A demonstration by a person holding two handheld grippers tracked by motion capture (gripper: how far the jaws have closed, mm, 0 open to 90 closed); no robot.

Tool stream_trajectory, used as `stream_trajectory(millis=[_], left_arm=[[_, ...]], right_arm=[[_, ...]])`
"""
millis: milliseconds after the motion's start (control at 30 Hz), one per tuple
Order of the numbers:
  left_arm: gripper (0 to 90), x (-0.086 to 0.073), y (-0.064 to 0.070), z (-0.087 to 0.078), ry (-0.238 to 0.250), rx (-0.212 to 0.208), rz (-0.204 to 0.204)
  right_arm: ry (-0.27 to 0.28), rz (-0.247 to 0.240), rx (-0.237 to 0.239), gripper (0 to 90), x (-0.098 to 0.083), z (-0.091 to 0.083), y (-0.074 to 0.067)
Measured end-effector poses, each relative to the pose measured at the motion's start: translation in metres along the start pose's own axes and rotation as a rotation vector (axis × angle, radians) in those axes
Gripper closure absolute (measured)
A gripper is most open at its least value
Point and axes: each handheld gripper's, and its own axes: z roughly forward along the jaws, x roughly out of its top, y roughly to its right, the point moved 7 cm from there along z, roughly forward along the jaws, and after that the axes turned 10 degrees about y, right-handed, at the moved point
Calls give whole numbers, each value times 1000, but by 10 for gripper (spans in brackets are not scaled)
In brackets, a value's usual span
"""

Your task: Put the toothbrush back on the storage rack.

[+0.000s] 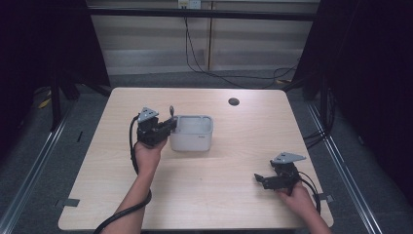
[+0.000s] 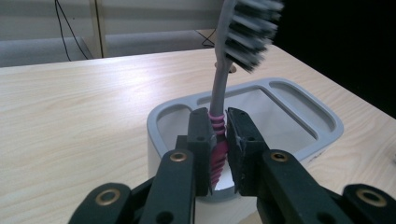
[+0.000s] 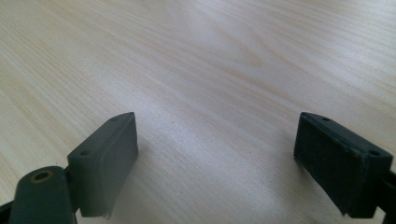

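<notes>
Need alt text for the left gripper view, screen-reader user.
The left gripper clamps a grey toothbrush by its pink ribbed grip, holding it upright with the bristle head at the top. Just behind it, a grey compartmented holder stands on a light wooden table.

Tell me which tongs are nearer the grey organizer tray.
Left. The left tongs sit at the grey organizer tray, shut on a toothbrush at its left edge. The right tongs rest open, far off toward the table's near right corner.
</notes>
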Motion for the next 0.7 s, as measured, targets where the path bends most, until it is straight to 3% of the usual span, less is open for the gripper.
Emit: stream_trajectory(millis=[700], left_arm=[[803, -5, 3, -7, -27, 0, 37]], right_arm=[[0, 1, 0, 129, 0, 0, 0]])
